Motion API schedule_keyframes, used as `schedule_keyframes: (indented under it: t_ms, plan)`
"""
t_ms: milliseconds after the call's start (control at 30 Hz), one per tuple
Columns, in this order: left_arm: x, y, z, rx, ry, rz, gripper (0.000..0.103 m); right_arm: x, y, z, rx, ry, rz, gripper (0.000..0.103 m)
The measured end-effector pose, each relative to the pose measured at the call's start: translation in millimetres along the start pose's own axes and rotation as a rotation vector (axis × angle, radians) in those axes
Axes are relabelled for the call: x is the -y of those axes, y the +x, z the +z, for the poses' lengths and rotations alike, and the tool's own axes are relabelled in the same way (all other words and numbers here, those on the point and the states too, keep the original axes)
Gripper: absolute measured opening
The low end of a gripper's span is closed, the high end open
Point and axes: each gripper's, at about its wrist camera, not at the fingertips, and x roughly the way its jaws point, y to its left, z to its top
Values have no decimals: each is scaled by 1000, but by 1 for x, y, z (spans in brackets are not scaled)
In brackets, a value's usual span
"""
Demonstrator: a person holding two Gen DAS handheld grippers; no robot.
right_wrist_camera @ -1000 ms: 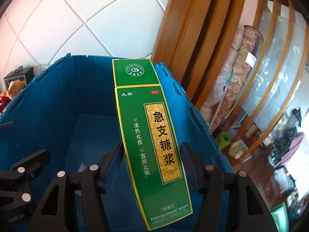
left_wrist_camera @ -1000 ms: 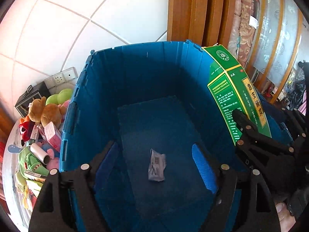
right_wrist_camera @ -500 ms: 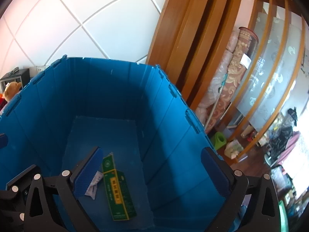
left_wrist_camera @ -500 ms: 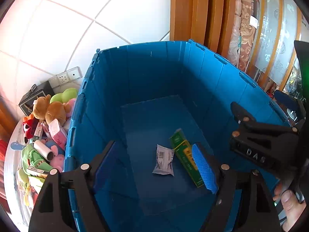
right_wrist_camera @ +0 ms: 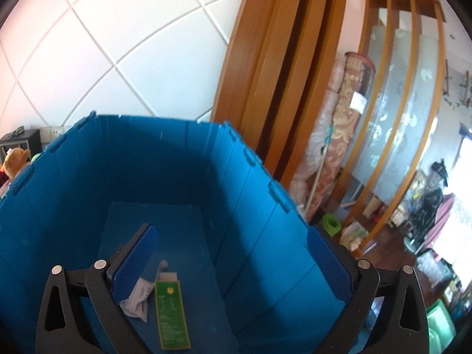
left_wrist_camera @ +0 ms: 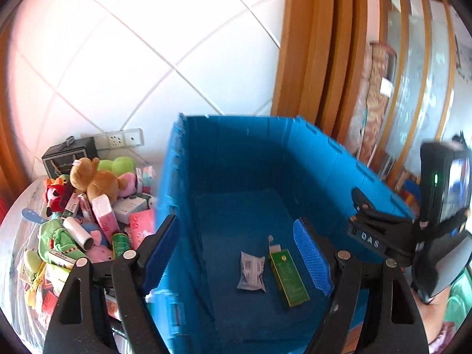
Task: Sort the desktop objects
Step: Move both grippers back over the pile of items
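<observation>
A white tiled wall backs the bench. Nearest, the left hand-held gripper and right hand-held gripper both gape empty over the blue crate. Below them lie the green box and a white packet; left, toys.

One blue crate holds one green box and one white packet; the toy pile's count is unclear.
</observation>
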Motion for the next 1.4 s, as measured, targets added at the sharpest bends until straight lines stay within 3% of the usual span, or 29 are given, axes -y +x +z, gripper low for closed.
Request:
schedule_keyframes:
  t_ms: [133,267,600,700,800,933,1133,1400]
  plan:
    - [-25,-18,-2,48,-35,21,79,-6,-14,-6,76,-23,3,103]
    - [-54,-33,-8,102,-71,90,79,-6,-20,-9,52,-1,91,103]
    - [-138,-48,-40,87,-136,193,79,-38,-92,-6,216,104,337,103]
    - [-171,-54,-56,80,-157,232,79,-64,-107,-1,244,83,430,103]
    - [-205,-59,-75,73,-154,302,79,-91,-122,1,269,47,466,103]
    - [-256,-61,-108,28,-157,386,79,-129,-138,-2,292,27,536,103]
    - [-325,-67,-156,-35,-209,468,79,-171,-160,2,336,26,575,103]
    - [-388,-55,-201,-149,-242,473,79,-243,-173,-10,331,-56,668,103]
